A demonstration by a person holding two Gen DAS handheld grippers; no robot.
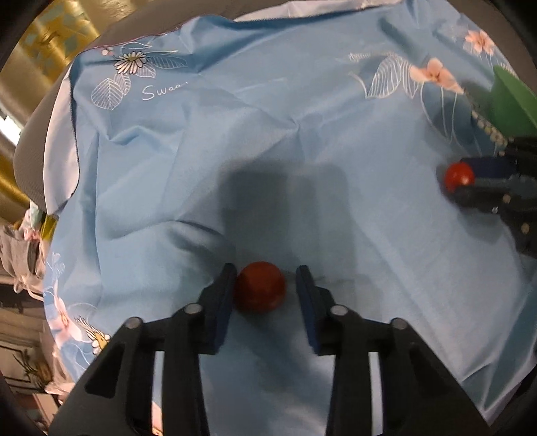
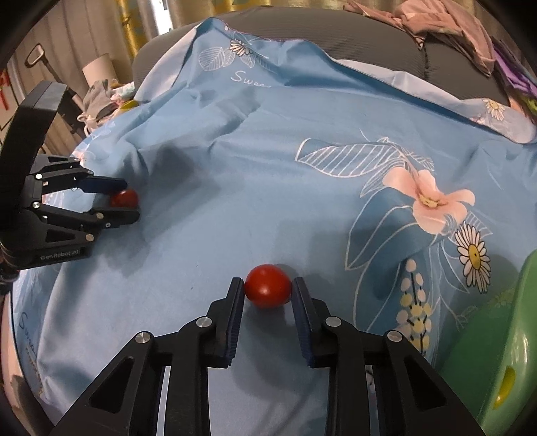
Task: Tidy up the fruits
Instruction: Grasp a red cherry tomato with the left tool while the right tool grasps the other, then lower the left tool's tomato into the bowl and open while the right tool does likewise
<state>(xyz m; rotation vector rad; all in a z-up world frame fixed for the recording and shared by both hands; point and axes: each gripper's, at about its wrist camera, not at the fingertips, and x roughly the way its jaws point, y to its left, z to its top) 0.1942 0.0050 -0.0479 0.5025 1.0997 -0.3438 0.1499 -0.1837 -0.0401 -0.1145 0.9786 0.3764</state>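
Left gripper [image 1: 265, 269]: jaws nearly all the way in, with the left tomato [image 1: 260, 288] between the pads. In your left wrist view one pad sits flush on it and a thin dark strip shows at the other, but the picture is blurred there. The right wrist view shows the same gripper from the side, with both fingers against the tomato, so I read it as clamped. The tomato is still down on the blue sheet [image 1: 302, 117], in shadow.

Right gripper [image 2: 267, 281]: jaws narrow too, and the pads touch the right tomato [image 2: 268, 286] on both sides near the fingertips. It has hold of the tomato. This tomato also rests on the sheet, with its shadow just under it.

Both grippers point steeply down at the sheet. They are well apart, and each one shows at the edge of the other's view.

The green bin [image 2: 503, 335] stands at the right edge of your right wrist view, near the right gripper and beside the flower print. I can't tell if it has anything in it. Only its outer wall and rim show.

The sheet is wrinkled and lies over a grey cushion [image 2: 369, 37]. A pile of clothes [image 2: 453, 30] sits on the far right corner of the cushion.
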